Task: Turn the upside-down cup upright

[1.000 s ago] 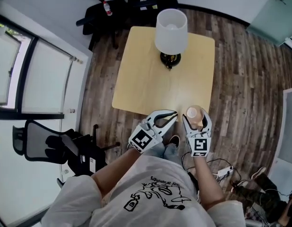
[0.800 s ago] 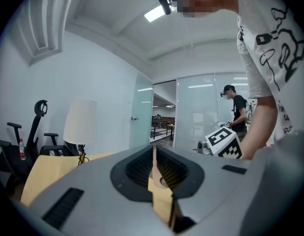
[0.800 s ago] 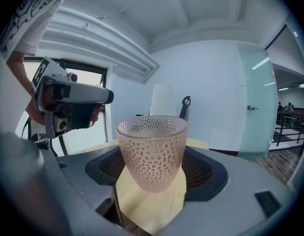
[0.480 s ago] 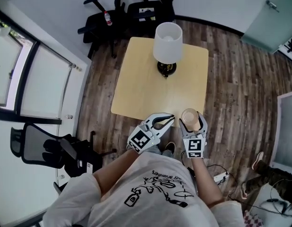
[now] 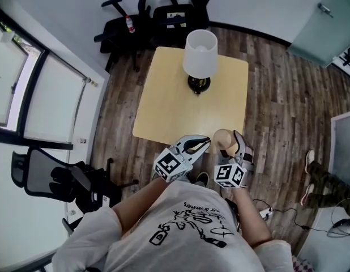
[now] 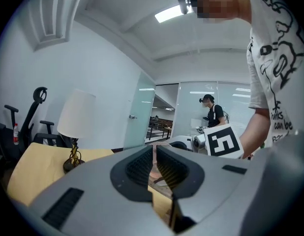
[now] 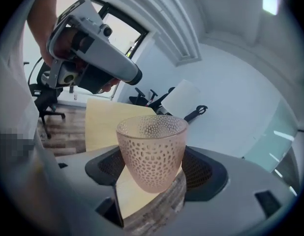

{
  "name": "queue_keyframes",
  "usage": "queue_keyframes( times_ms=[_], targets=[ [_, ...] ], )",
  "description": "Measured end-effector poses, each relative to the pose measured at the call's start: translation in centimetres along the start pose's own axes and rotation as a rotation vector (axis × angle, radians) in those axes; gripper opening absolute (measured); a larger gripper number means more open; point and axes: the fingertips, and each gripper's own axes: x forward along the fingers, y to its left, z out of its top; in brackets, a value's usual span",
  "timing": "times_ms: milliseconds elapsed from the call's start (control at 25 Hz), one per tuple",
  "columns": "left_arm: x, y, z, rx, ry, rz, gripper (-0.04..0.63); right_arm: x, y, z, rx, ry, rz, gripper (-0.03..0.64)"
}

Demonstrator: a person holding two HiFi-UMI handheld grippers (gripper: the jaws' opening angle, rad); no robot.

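Note:
A pinkish dimpled glass cup (image 7: 152, 151) sits between the pads of my right gripper (image 7: 153, 173), which is shut on its lower body; its open rim faces up in the right gripper view. In the head view the cup (image 5: 222, 138) leans to the left, held by the right gripper (image 5: 227, 143) over the near edge of the light wooden table (image 5: 175, 106). My left gripper (image 5: 196, 144) hovers just left of it, shut and empty. In the left gripper view its jaws (image 6: 155, 157) meet with nothing between them.
A table lamp with a white shade (image 5: 199, 51) stands at the far middle of the table. Black office chairs (image 5: 158, 10) stand beyond the table, and another chair (image 5: 56, 177) is at the left. A person (image 6: 213, 113) stands far off in the left gripper view.
My right gripper has rolled with the cup in it, so the cup now leans left instead of facing the head camera. The left gripper has stayed shut beside it.

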Motion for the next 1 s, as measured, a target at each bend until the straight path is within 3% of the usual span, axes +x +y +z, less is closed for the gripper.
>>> queue_keyframes(
  times_ms=[160,320,560,1000],
  targets=[
    [0.2,0.0,0.0,-0.065,-0.001,-0.021,0.014,-0.1,-0.2,0.1,-0.165,0.048,-0.028,0.362],
    [0.5,0.1,0.0,-0.137,-0.001,-0.043,0.091,0.0,-0.5,0.3,-0.295,0.090,-0.059,0.362],
    [0.9,-0.5,0.1,-0.271,-0.017,-0.090,0.133,-0.3,-1.2,0.5,-0.538,0.168,-0.183,0.362],
    [2.9,-2.2,-0.1,-0.525,0.025,-0.198,0.156,-1.2,-1.1,1.4,-0.593,0.155,-0.245,0.363]
  ],
)
